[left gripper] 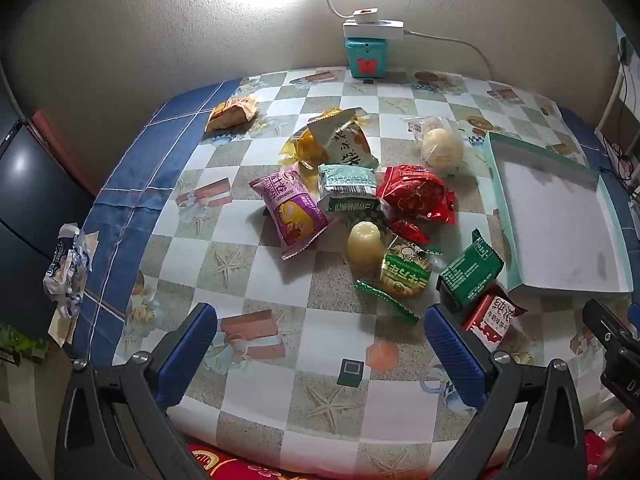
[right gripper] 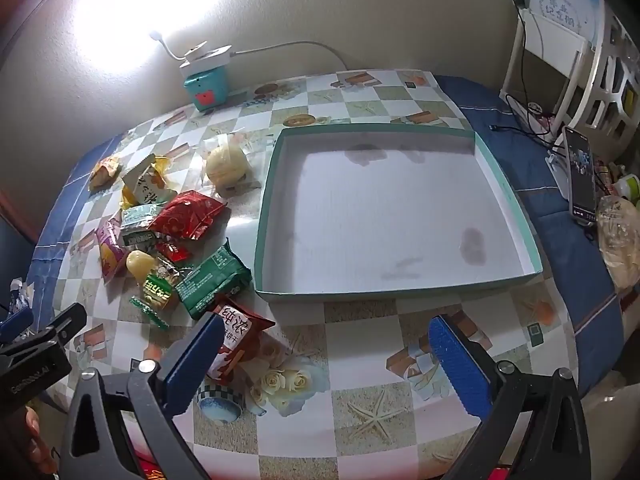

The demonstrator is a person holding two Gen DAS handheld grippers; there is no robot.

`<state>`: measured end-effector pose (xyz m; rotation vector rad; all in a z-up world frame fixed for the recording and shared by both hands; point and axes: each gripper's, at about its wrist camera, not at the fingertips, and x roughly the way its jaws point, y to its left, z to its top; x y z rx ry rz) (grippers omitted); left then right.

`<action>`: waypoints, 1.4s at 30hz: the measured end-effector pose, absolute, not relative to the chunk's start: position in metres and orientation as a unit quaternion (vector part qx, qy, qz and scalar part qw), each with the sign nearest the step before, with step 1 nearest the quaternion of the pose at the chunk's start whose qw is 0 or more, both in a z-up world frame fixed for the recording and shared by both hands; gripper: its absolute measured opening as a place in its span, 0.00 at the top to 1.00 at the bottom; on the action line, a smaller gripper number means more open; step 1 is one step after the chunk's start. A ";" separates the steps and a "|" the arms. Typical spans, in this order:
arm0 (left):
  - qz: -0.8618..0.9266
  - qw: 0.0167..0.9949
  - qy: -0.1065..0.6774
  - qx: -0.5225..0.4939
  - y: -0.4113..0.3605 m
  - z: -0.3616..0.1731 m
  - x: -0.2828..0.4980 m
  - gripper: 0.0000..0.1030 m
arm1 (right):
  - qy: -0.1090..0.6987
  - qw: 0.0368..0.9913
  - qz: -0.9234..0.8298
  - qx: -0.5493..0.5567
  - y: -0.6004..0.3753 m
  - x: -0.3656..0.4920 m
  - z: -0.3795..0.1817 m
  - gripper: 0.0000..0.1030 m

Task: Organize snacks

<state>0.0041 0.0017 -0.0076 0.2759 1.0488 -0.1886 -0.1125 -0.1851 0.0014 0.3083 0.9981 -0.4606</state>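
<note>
Plainly both the left gripper (left gripper: pixel 320 344) and right gripper (right gripper: pixel 328 356) hang wide and empty, snacks (left gripper: pixel 360 208) piled left of the bare box (right gripper: pixel 496 184) (slippery wrappers), so a pinch could drag neighbours along.

Left of the one teal-rimmed box (right gripper: pixel 500 184) lie two green packets (left gripper: pixel 470 270), two red packets (left gripper: pixel 418 192), two pale jelly cups (left gripper: pixel 364 242), one purple packet (left gripper: pixel 290 214), one orange packet (left gripper: pixel 232 114), one yellow pouch (left gripper: pixel 332 142) and one red-and-white biscuit packet (left gripper: pixel 496 318).
</note>
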 end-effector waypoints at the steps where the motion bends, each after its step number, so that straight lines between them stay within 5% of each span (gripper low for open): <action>1: -0.090 0.853 0.497 0.132 0.001 -0.007 0.004 0.00 | 0.472 0.842 -0.218 0.145 -0.185 -0.112 0.002 0.00; 42: -0.090 0.848 0.506 0.127 0.002 -0.013 0.005 0.00 | 0.473 0.842 -0.215 0.144 -0.184 -0.112 0.001 0.00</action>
